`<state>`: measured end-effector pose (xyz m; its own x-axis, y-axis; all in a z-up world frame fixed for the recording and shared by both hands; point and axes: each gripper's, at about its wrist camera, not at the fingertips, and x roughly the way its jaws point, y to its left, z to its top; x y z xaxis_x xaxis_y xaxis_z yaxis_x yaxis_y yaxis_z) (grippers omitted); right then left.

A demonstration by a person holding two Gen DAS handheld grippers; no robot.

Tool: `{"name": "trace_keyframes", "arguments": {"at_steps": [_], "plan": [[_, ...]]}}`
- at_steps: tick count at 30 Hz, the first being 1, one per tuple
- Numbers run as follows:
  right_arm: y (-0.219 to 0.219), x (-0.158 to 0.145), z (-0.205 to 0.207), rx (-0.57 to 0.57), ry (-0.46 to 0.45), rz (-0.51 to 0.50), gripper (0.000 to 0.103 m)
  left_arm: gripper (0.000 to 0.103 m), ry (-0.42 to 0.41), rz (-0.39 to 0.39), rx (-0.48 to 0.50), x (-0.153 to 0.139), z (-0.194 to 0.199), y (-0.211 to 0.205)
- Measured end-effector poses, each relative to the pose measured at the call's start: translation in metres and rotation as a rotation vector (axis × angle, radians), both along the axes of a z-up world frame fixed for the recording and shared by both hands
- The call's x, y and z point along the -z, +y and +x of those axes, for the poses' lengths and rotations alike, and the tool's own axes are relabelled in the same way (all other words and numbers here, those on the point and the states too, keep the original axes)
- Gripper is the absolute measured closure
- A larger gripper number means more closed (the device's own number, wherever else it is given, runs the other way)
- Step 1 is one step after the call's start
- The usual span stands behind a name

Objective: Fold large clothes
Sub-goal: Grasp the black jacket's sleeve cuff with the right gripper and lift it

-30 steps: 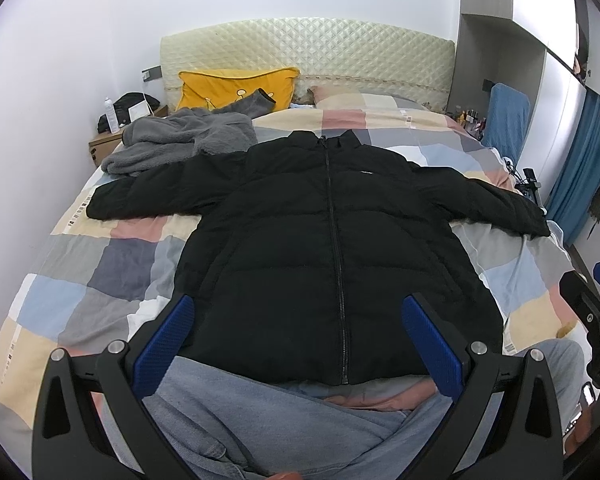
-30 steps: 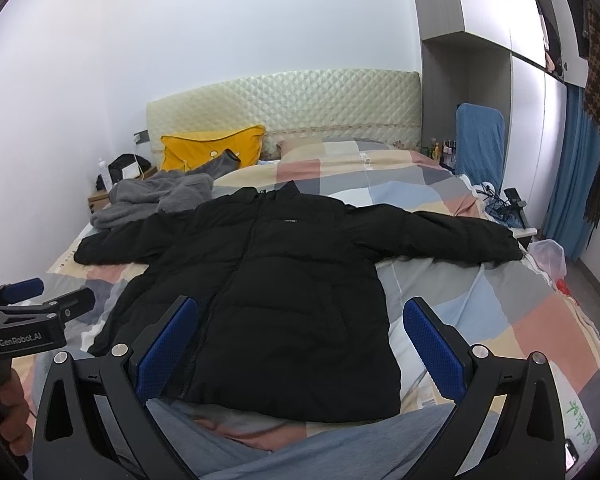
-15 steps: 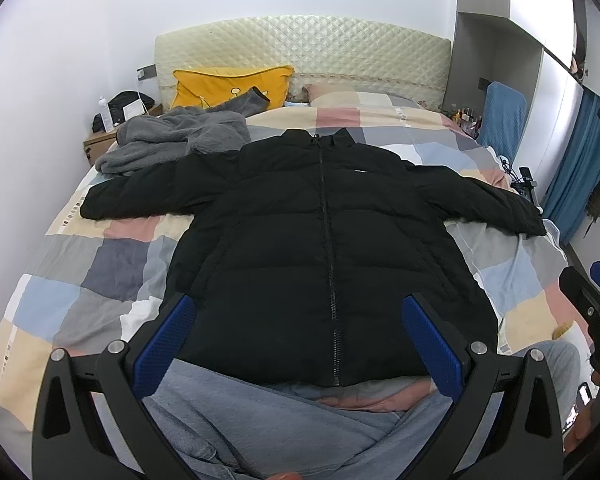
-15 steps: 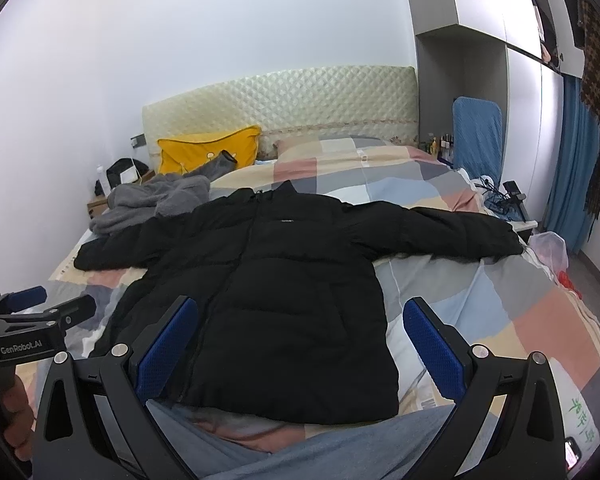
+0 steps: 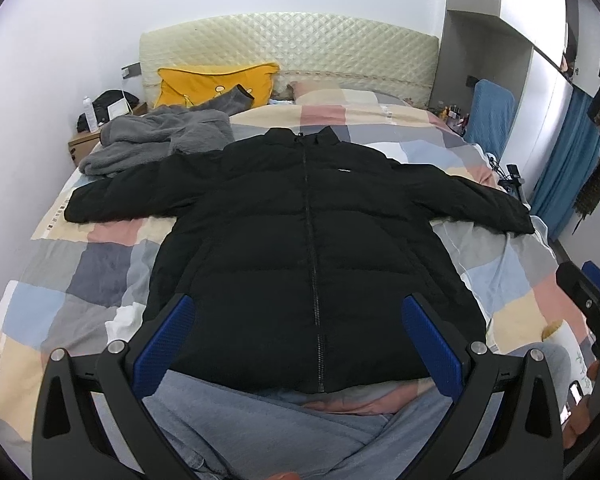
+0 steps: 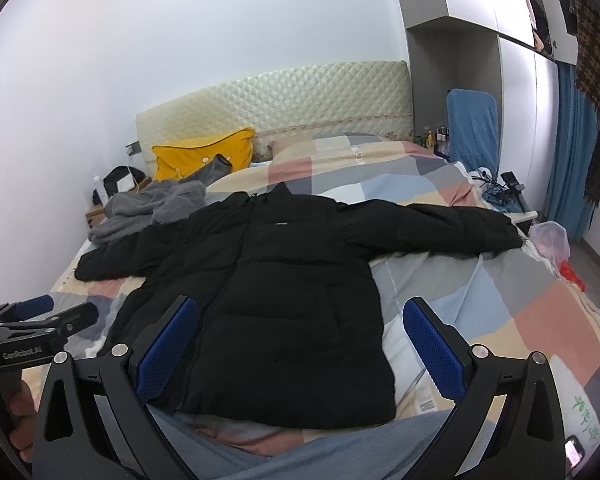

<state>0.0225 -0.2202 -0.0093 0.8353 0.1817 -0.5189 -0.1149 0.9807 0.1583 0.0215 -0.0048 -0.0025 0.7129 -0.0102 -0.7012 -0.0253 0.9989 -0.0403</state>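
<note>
A black puffer jacket (image 5: 312, 248) is laid flat, front up and zipped, on the bed (image 5: 56, 280), collar towards the headboard at 12 o'clock and hem at 6 o'clock, next to the person's grey-trousered legs (image 5: 268, 432). Both sleeves are spread outward, one towards 9 o'clock and one towards 3 o'clock. No fold has yet been made.

The left gripper (image 5: 300, 340) is held above the hem with its blue pads wide apart and nothing between them. The right gripper (image 6: 300, 344) is likewise spread and empty, above the hem on the 3 o'clock side.

Handling is judged as follows. The jacket is quilted, thick and soft, probably light for its bulk, and springy, so folds may be expected to puff back open. The shell looks smooth and may slip between pads. A hold is best taken at thin edges: the sleeve cuff (image 6: 508, 232) at 3 o'clock, the opposite cuff (image 5: 80, 208) at 9 o'clock, or the hem corners. A pinch on the padded body would be less secure.

No container is in use. A grey fleece garment (image 5: 156, 140) lies at 10 o'clock, touching the jacket's shoulder, and a yellow pillow (image 5: 216, 84) rests beyond it.
</note>
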Motion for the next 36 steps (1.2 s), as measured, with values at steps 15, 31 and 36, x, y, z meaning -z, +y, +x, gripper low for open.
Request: {"name": "trace_keyframes", "arguments": {"at_steps": [15, 31, 36], "plan": [[-0.058, -0.032, 0.029, 0.051, -0.091, 0.042, 0.0, 0.0, -0.072, -0.075, 0.113, -0.044, 0.049, -0.018], [-0.148, 0.002, 0.122, 0.217, -0.108, 0.064, 0.0, 0.0, -0.183, -0.111, 0.191, -0.054, 0.105, -0.039], [-0.177, 0.033, 0.156, 0.269, -0.133, 0.059, 0.0, 0.0, -0.186, -0.125, 0.141, -0.028, 0.116, -0.019]]}}
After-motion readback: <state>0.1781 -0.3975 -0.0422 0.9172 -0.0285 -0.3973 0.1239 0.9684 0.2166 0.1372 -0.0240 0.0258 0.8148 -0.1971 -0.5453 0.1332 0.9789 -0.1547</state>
